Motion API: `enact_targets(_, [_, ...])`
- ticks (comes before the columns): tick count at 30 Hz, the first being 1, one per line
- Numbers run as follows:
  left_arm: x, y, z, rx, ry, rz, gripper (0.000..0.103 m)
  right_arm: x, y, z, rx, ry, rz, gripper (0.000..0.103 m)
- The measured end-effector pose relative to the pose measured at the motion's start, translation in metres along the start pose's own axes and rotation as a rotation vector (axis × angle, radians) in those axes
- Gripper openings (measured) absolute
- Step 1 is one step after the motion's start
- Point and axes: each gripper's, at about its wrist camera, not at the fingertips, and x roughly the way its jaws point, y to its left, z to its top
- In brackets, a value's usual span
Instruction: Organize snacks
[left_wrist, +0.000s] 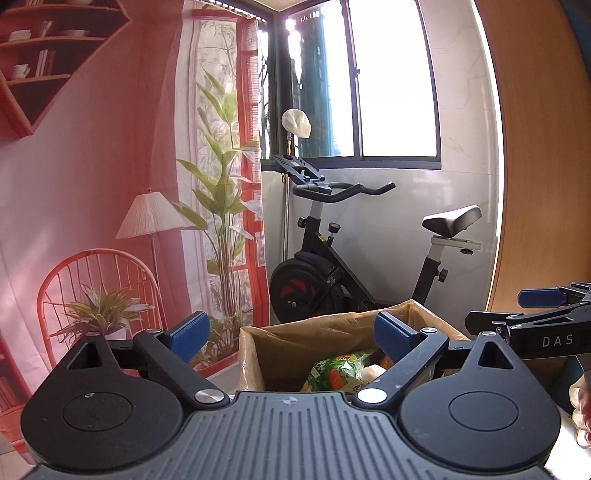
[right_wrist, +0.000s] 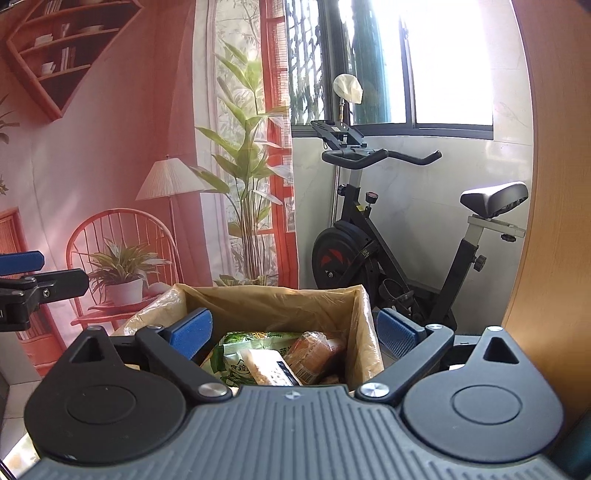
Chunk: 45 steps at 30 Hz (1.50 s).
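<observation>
Carrier: I see a cardboard box (right_wrist: 275, 306) lined with a yellowish plastic bag (right_wrist: 369, 332).
Inside: a green snack packet (right_wrist: 236, 350), a pale packet (right_wrist: 271, 367) on it, a brown-orange packet (right_wrist: 314, 350) beside.
Floor: light tiles (right_wrist: 391, 356), just beside the box.

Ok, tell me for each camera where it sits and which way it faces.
Left wrist: on the left gripper, facing forward over the lined box toward the exercise bike; own open blue fingers show, and the right gripper at the right edge.
Right wrist: on the right gripper, looking into the box at the snack packs; the left gripper shows at the left edge.
Shared: box, bike, window.
</observation>
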Motion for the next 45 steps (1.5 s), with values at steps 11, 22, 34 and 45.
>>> enact_targets(11, [-0.041, 0.000, 0.002, -0.026, -0.015, 0.064, 0.098, -0.047, 0.021, -0.003, -0.002, -0.024, 0.023, 0.099])
enact_targets(22, [-0.045, 0.007, -0.003, -0.065, 0.022, 0.060, 0.098, -0.056, 0.028, -0.007, 0.002, -0.012, 0.041, 0.099])
enact_targets(34, [-0.052, 0.006, -0.007, -0.070, 0.038, 0.082, 0.098, -0.056, 0.030, -0.011, 0.016, -0.001, 0.049, 0.099])
enact_targets(45, [-0.053, 0.005, -0.008, -0.081, 0.047, 0.090, 0.098, -0.056, 0.029, -0.014, 0.019, 0.004, 0.048, 0.099])
